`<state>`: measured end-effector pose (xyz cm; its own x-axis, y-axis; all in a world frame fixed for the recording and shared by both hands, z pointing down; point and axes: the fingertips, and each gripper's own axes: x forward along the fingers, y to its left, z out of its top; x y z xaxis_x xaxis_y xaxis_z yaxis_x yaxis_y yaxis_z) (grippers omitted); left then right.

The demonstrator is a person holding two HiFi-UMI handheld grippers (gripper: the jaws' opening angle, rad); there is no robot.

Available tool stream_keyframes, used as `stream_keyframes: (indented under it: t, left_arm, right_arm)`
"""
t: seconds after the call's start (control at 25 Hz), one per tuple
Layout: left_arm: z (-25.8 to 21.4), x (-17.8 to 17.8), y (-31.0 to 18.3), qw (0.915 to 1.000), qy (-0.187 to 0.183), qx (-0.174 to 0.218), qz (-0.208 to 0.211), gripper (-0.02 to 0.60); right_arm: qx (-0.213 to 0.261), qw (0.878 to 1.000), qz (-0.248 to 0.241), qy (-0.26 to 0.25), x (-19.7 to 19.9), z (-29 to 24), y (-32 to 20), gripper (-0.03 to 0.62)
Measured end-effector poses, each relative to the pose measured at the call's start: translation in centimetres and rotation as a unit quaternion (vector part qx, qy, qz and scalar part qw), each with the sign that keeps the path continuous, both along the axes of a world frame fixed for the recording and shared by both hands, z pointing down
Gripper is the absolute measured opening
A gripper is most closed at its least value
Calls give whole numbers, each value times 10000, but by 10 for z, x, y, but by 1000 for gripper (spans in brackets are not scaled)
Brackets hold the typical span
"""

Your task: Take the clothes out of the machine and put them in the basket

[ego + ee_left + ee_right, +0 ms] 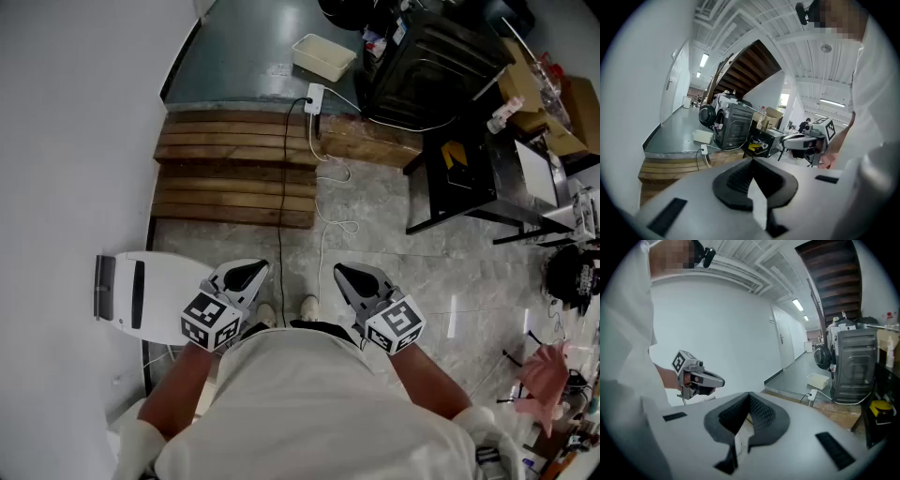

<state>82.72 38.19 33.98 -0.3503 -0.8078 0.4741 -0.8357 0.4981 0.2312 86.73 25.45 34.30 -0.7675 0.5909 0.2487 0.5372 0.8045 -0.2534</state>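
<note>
Bare stone floor [412,272] lies open ahead of the left gripper [246,278] and right gripper [354,278], as far as the wooden steps [234,169]. A white wall [75,141] closes the left side, and a white appliance [150,295] stands against it just beside the left gripper. A white cable [322,246] trails across the floor and steps. A black stand [436,187] and a dark machine [431,66] block the right.
</note>
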Motion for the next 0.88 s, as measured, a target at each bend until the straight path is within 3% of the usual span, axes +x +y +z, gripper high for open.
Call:
stream_keyframes:
  t: [0.36, 0.52, 0.56, 0.64, 0.88]
  left_arm:
    - [11, 8, -64, 9994, -146, -261, 158, -2]
    - [10, 3, -88, 9990, -356, -265, 74, 0]
    - [10, -1, -92, 9989, -375, -274, 33, 31]
    - [12, -8, -96, 9991, -321, -292, -2, 151]
    - [14, -59, -91, 9991, -317, -261, -43, 166]
  right_arm:
    - [-196, 9998, 37, -42, 5, 13, -58, 3]
    - [32, 9990, -121, -426, 2, 17, -73, 3]
    - [29, 9988, -201, -455, 0, 18, -73, 21]
    - [-97, 9991, -264, -318, -5, 25, -71, 64]
    - [-152, 9995, -282, -28, -39, 43, -60, 81]
